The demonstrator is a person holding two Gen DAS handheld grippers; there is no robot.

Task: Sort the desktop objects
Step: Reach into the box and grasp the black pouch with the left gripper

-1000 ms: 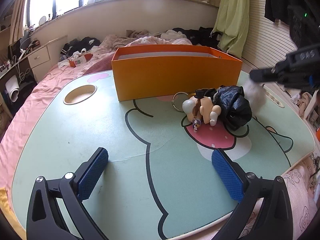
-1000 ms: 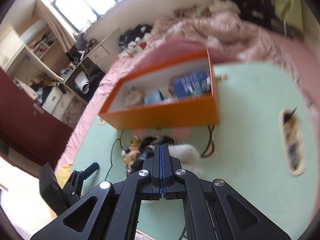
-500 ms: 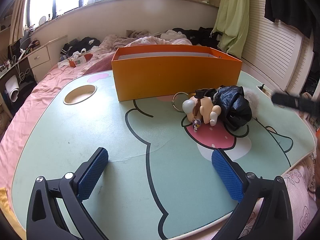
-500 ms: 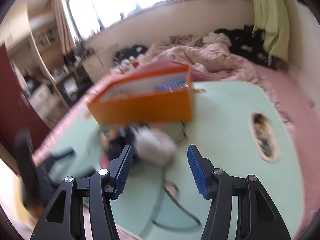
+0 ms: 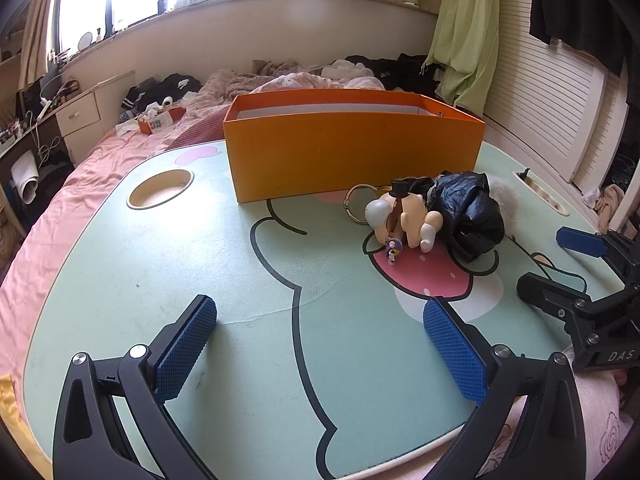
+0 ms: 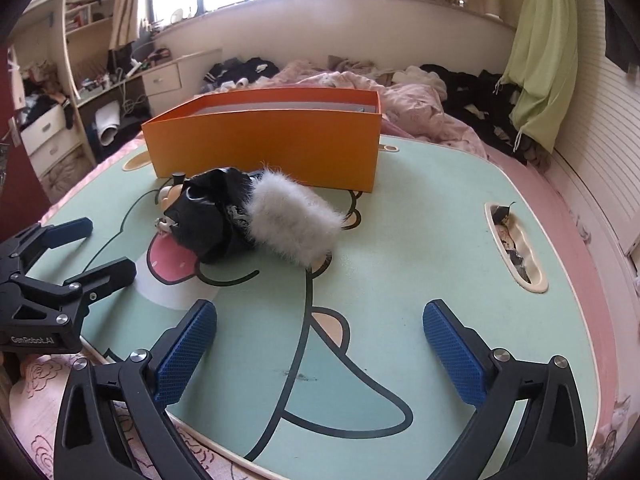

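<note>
An orange box (image 5: 352, 152) stands at the back of the green cartoon table (image 5: 200, 272); it also shows in the right wrist view (image 6: 264, 148). In front of it lies a doll (image 5: 404, 216) in a black shiny coat (image 5: 472, 208) with a grey fur trim (image 6: 294, 222) and a metal ring (image 5: 356, 208). My left gripper (image 5: 320, 344) is open and empty near the table's front edge. My right gripper (image 6: 320, 348) is open and empty, low at the front right; it shows in the left wrist view (image 5: 560, 264).
A round cup hole (image 5: 160, 190) is at the table's back left and an oval slot (image 6: 516, 252) at its right. The table sits on a pink bed with clothes piled behind. A desk and drawers (image 6: 52, 140) stand left.
My right gripper was shut high above the doll, then opened, dropped down and drew back to the table's front right. The left gripper has not moved.
</note>
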